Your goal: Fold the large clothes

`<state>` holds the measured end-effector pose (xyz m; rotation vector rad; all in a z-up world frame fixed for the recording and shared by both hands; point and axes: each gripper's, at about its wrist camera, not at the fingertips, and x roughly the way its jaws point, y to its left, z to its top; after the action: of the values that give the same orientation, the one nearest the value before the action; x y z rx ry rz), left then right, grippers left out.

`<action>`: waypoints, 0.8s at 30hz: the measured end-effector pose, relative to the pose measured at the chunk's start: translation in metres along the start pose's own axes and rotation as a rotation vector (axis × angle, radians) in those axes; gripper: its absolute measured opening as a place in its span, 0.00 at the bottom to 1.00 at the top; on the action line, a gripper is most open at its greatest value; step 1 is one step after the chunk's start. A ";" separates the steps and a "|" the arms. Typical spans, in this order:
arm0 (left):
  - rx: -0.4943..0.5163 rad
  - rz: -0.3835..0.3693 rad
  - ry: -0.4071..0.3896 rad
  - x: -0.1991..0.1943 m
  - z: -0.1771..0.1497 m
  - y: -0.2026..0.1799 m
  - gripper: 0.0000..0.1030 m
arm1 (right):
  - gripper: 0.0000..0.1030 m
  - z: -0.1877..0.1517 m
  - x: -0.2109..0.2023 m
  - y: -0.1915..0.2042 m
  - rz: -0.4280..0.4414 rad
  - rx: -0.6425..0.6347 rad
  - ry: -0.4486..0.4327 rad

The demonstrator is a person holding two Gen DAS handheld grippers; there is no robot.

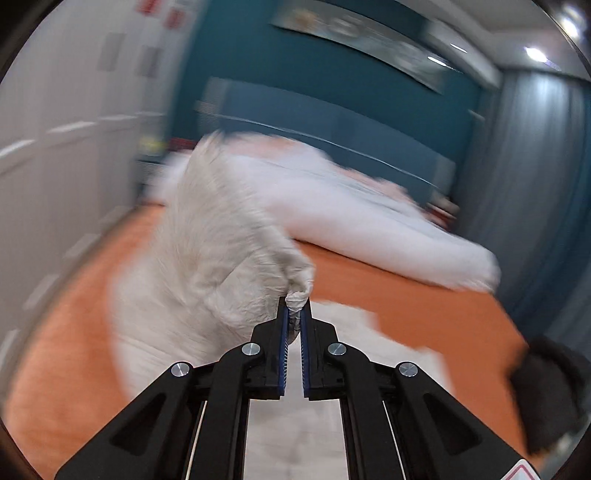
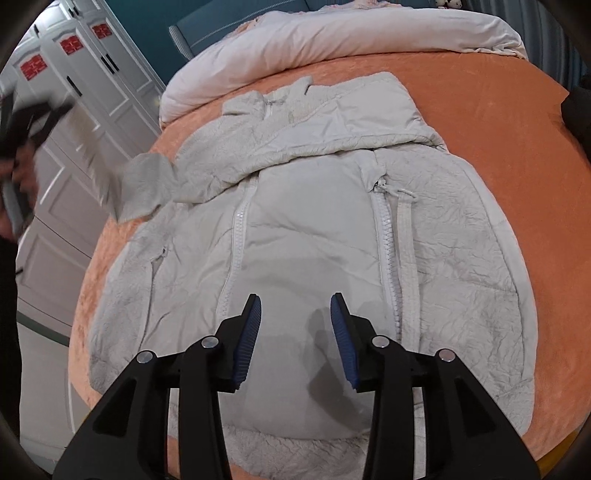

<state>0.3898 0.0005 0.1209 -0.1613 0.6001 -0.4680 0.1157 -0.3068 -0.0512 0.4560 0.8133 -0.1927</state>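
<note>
In the left wrist view, we see the left gripper with its two blue ribbed pads almost together, pinching a bunched piece of the pale grey jacket. The cloth rises from the fingertips and stretches away ahead and to the left of the gripper, lifted above the orange bedspread. Further ahead lies a rolled white duvet, and behind it stands a teal wall. To the left of the gripper we see white wardrobe doors. This view is strongly blurred, so we can read no writing here.

In the right wrist view, the right gripper has its jaws standing wide apart and holds nothing; it hangs above the lining of the jacket, between the two rows of zipper teeth. The jacket lies open and flat on the orange bedspread, spreading ahead and to both sides of the gripper, with the hood at the far end. Its left sleeve is raised at the far left, drawn toward the left gripper, which shows blurred at the edge. Beyond the hood lies the white duvet. On the wardrobe doors, far left, we see red square stickers with white marks, too small for us to read.
</note>
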 end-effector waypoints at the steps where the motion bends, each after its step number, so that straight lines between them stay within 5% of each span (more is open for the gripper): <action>1: 0.016 -0.047 0.037 0.014 -0.011 -0.030 0.04 | 0.41 -0.001 -0.005 -0.005 -0.011 -0.006 -0.011; 2: 0.034 -0.091 0.092 0.034 -0.032 -0.065 0.08 | 0.45 -0.002 -0.008 -0.009 -0.020 -0.008 -0.019; 4: 0.043 -0.141 0.181 0.067 -0.070 -0.107 0.32 | 0.48 -0.004 -0.016 -0.021 -0.035 -0.004 -0.030; 5: 0.045 -0.149 0.245 0.087 -0.098 -0.126 0.61 | 0.49 -0.005 -0.020 -0.031 -0.043 0.005 -0.030; 6: 0.043 -0.121 0.286 0.098 -0.121 -0.137 0.72 | 0.51 -0.006 -0.022 -0.041 -0.056 0.013 -0.029; 10: 0.074 -0.032 0.396 0.127 -0.185 -0.144 0.71 | 0.53 -0.006 -0.028 -0.071 -0.075 0.063 -0.030; 13: 0.037 -0.036 0.376 0.104 -0.197 -0.113 0.71 | 0.56 0.009 -0.022 -0.084 -0.058 0.094 -0.042; 18: 0.000 0.091 0.226 0.062 -0.161 -0.048 0.83 | 0.60 0.063 0.006 -0.085 0.040 0.139 -0.096; 24: -0.188 0.302 0.209 0.082 -0.116 0.065 0.83 | 0.68 0.145 0.077 -0.053 0.083 0.121 -0.113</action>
<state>0.4070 0.0186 -0.0334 -0.1976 0.8591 -0.1353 0.2451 -0.4204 -0.0384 0.5862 0.6728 -0.1899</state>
